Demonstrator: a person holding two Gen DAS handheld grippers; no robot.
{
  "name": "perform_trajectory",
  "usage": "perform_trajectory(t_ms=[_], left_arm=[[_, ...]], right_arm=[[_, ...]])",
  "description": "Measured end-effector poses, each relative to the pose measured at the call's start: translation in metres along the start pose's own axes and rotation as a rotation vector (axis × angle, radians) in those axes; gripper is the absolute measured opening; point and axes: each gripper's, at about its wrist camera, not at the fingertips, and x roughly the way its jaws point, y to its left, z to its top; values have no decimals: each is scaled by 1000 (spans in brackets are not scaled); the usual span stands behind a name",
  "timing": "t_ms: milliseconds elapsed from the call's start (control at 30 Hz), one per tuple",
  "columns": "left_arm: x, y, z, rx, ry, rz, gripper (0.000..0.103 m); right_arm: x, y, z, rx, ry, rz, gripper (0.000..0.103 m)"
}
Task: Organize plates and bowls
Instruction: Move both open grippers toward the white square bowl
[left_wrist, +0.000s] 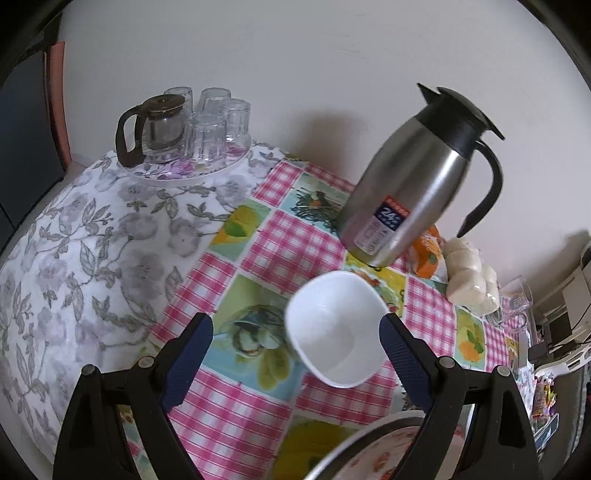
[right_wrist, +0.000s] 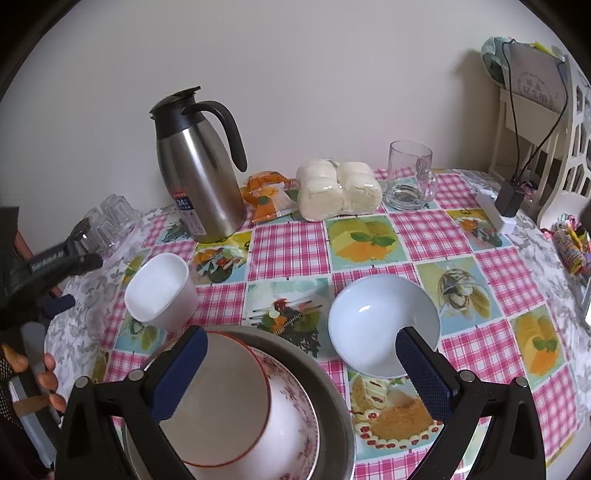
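A white square bowl (left_wrist: 334, 328) stands on the checked tablecloth; in the right wrist view (right_wrist: 159, 291) it is at the left. My left gripper (left_wrist: 297, 345) is open just above and before it, its right finger beside the rim, empty. A round white bowl (right_wrist: 382, 321) stands mid-table. My right gripper (right_wrist: 301, 363) is open and empty, its right finger over this bowl's near rim. Below it a red-rimmed bowl (right_wrist: 221, 402) lies tilted in a flowered plate (right_wrist: 308, 417) inside a metal dish (right_wrist: 332, 391). The dish's edge shows in the left wrist view (left_wrist: 369, 439).
A steel thermos jug (right_wrist: 199, 166) stands at the back, with an orange packet (right_wrist: 267, 197), wrapped buns (right_wrist: 338, 188) and a glass mug (right_wrist: 410, 177). A tray with a glass teapot (left_wrist: 157, 123) and upturned glasses (left_wrist: 218, 118) is at the far left. A white rack (right_wrist: 546, 122) stands right.
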Motion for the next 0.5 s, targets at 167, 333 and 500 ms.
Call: perform_trajectory(t_ms=[167,333,500], left_arm=[[11,23,1,-30,29,-22,92],[13,35,4,-58,27,-35,92],[17,42,6,-81,23,-47,92]], right_arm=[[1,21,11,-40,4,15,103],[3,46,27,-57,23,50,103],[6,69,46,-68,53,56,103]])
